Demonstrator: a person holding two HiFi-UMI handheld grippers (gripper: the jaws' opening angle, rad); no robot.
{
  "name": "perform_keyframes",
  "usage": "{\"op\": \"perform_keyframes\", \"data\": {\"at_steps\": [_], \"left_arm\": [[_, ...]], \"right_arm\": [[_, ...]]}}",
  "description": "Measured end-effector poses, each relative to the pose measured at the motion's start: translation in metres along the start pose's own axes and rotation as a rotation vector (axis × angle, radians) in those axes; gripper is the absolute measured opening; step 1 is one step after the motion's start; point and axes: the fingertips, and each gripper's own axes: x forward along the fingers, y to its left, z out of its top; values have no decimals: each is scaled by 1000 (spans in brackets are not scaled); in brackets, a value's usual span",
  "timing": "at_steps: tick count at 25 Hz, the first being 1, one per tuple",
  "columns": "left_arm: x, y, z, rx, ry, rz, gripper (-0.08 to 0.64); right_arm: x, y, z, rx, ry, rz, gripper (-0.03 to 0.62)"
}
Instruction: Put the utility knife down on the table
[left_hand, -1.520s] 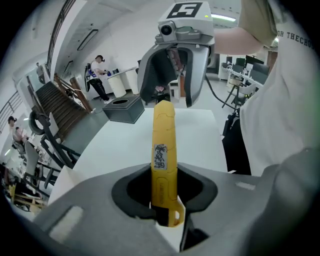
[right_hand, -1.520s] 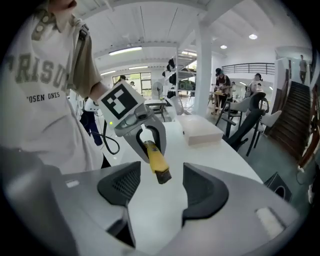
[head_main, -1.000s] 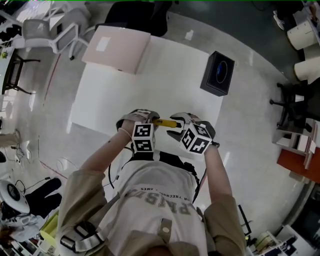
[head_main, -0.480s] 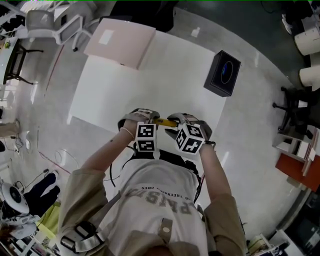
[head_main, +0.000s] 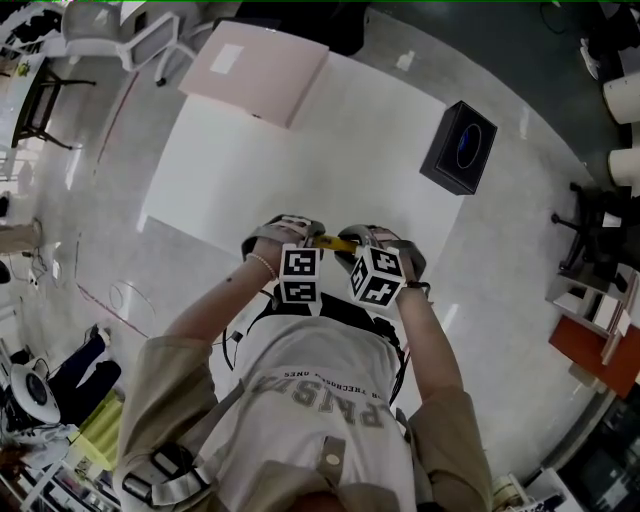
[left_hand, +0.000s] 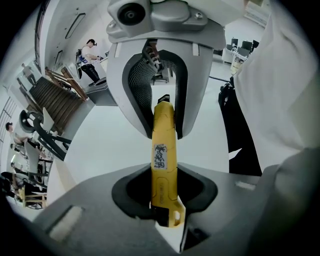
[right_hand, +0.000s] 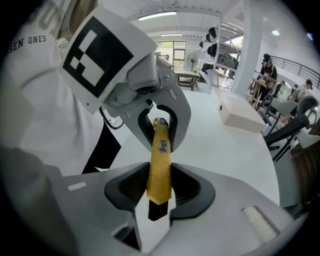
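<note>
A yellow utility knife (head_main: 333, 242) hangs level between my two grippers, above the near edge of the white table (head_main: 300, 140). My left gripper (head_main: 310, 238) is shut on the knife's tail end (left_hand: 164, 165), with the jaws (left_hand: 165, 202) pressing both sides. My right gripper (head_main: 352, 248) faces it, and the knife's black-tipped front end (right_hand: 160, 170) sits between its jaws (right_hand: 159, 195). Those jaws are closing, and a thin gap still shows on one side. Each gripper view shows the other gripper at the knife's far end.
A flat pink box (head_main: 262, 70) lies at the table's far left corner. A black box (head_main: 458, 148) stands near its far right corner. Office chairs (head_main: 130, 30) stand beyond the table, and black cables hang below my hands.
Both grippers have sunk slightly with the knife between them. The right gripper's marker cube has rolled and come nearer to the left one.
</note>
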Motion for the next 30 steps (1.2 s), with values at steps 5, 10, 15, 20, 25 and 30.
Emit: {"op": "perform_keyframes", "data": {"at_steps": [5, 10, 15, 20, 25, 30], "left_arm": [[1, -3, -4, -26, -14, -18, 107], [-1, -5, -5, -38, -41, -25, 109], [-2, -5, -3, -58, -84, -28, 110], [-1, -5, -4, -94, -124, -50, 139], [-2, -5, -6, -168, -167, -107, 211], [-5, -4, -14, -254, -209, -148, 269]], "right_arm": [[4, 1, 3, 5, 10, -2, 133], [4, 2, 6, 10, -6, -12, 133], [1, 2, 6, 0, -29, -16, 132], [1, 5, 7, -11, -41, -8, 132], [4, 6, 4, -11, -44, -10, 132], [4, -1, -5, 10, -47, -33, 132]]}}
